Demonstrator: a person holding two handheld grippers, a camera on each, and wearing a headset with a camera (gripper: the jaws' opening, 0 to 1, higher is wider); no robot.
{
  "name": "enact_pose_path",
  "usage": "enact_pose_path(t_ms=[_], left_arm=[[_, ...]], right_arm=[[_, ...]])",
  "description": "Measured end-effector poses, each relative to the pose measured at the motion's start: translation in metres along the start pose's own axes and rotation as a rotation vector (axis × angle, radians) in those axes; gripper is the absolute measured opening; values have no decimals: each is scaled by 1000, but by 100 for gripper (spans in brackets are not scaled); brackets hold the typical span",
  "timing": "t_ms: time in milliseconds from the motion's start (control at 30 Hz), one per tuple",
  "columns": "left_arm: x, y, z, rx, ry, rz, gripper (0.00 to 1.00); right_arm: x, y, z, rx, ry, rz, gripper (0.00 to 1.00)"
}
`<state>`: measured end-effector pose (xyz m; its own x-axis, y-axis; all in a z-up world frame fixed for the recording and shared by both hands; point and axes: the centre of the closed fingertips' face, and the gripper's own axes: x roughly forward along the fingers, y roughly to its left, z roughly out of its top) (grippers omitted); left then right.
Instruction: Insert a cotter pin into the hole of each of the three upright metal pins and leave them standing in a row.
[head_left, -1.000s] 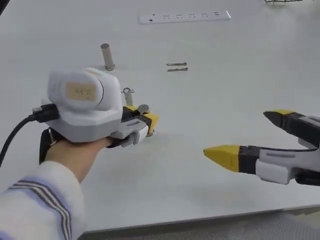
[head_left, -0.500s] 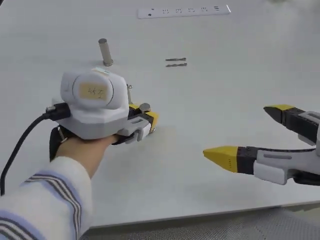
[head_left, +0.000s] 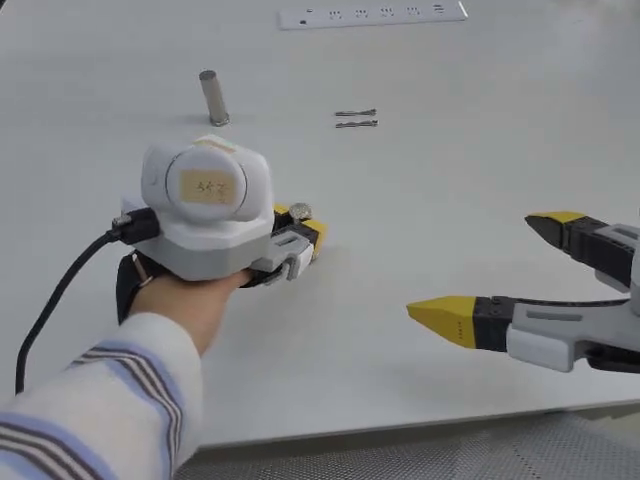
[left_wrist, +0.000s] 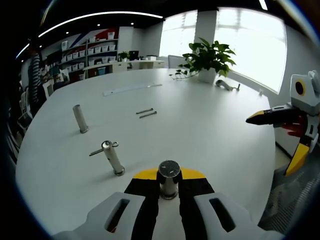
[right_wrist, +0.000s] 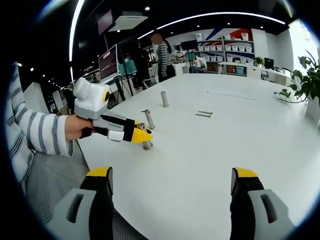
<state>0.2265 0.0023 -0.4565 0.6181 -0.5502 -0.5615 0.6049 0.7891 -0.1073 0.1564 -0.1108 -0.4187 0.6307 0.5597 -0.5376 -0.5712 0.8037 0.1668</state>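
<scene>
My left gripper (head_left: 303, 236) is shut on an upright metal pin (left_wrist: 169, 179), whose round top (head_left: 299, 212) shows between the yellow jaws. Just behind it stands a second pin (left_wrist: 112, 157) with a cotter pin through its top. A third bare pin (head_left: 211, 98) stands farther back on the left. Two loose cotter pins (head_left: 356, 118) lie side by side on the white table. My right gripper (head_left: 478, 268) hovers open at the right, holding nothing. In the right gripper view, the left gripper (right_wrist: 137, 134) holds its pin (right_wrist: 146, 145) down on the table.
A white power strip (head_left: 372, 14) lies along the far side of the table (head_left: 450, 150). The table's front edge (head_left: 400, 430) runs just below my right gripper. A potted plant (left_wrist: 207, 60) stands at the far end.
My left hand has swung a little to the right with the pin still held, and its body now covers the cotter-pinned pin in the head view. The right gripper has stayed put.
</scene>
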Motion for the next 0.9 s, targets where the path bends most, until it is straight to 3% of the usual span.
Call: enact_pose_path(t_ms=[267, 367, 400, 433, 567, 667, 733, 833, 900], left_arm=[[0, -1, -1, 21, -16, 9, 11], [2, 0, -3, 30, -7, 8, 11], [2, 0, -6, 41, 14, 4, 11], [1, -1, -9, 60, 37, -8, 12], [-5, 1, -6, 54, 15, -11, 20], [-14, -2, 2, 65, -18, -51, 25], [-18, -5, 2, 100, -12, -83, 29], [-30, -9, 11, 163, -60, -132, 35], [-38, -12, 14, 157, -71, -165, 36]], right_arm=[[0, -1, 0, 4, 5, -1, 97], [0, 0, 0, 0, 8, -1, 96], [0, 0, 0, 0, 9, -1, 96], [0, 0, 0, 0, 9, 0, 96], [0, 1, 0, -5, 12, 3, 96], [0, 2, 1, -9, 9, 6, 96], [0, 3, 1, -11, 10, 9, 95], [0, 2, 2, -19, 13, 10, 95], [0, 2, 3, -19, 13, 11, 95]])
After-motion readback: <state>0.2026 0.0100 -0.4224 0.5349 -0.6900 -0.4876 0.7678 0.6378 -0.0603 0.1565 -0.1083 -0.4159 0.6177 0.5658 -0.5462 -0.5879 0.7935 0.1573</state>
